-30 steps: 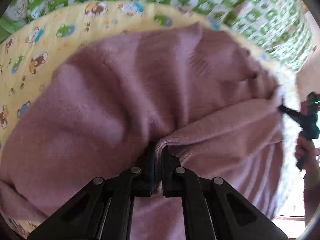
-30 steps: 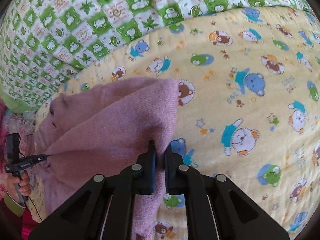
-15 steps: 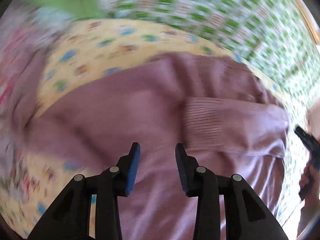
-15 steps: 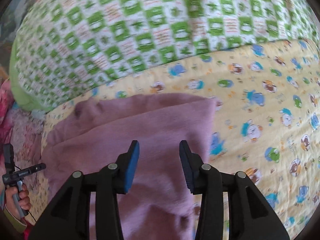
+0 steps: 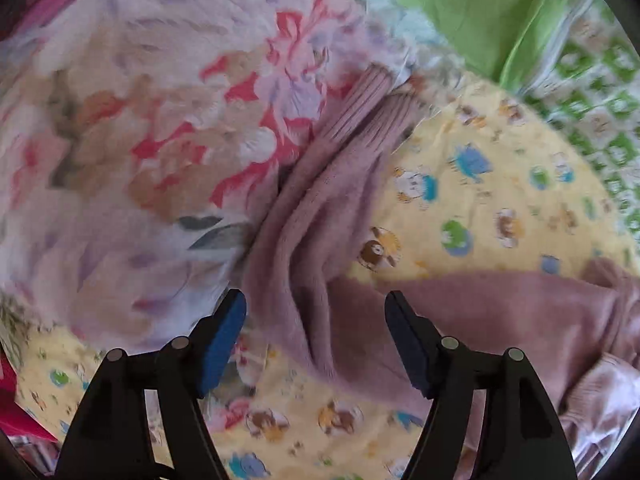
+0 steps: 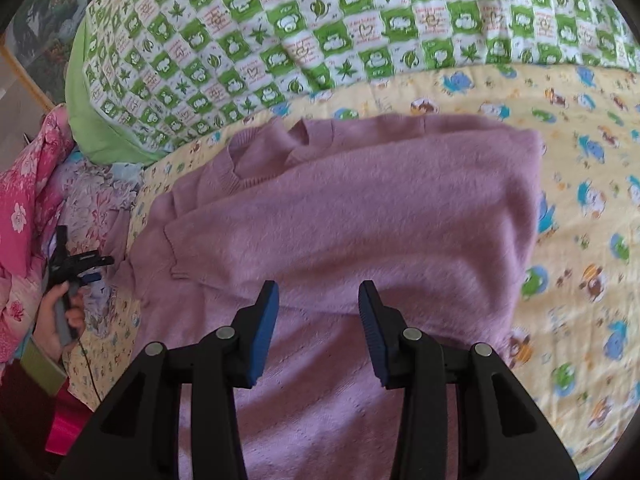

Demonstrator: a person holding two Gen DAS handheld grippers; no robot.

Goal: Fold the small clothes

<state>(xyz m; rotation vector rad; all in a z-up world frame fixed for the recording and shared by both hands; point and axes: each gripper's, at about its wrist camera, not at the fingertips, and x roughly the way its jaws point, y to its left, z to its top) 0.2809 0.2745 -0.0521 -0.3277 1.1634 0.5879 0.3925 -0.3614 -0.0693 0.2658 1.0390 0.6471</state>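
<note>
Mauve sweater (image 6: 360, 216) half-folded on the yellow sheet (image 6: 580, 240).
Fuzzy knit, one side doubled over the body, ribbed neckline toward the green quilt (image 6: 320, 32); one sleeve (image 5: 320, 208) trails off the sheet onto floral bedding (image 5: 160, 120). Left gripper (image 5: 316, 320) has just been opening, spread over that sleeve; right gripper (image 6: 318, 320) spread, empty. The sweater's near hem is cut off, and the left view is blurred.

- The sweater (image 6: 360, 216) lies flat on the cartoon-print sheet (image 6: 580, 240), folded over itself.
- The checked quilt (image 6: 320, 32) lies behind the sweater, on the sheet's far edge.
- One sleeve (image 5: 332, 184) stretches off the sheet's left edge onto the floral blanket (image 5: 160, 120).
- The sheet lies bare to the sweater's right.
</note>
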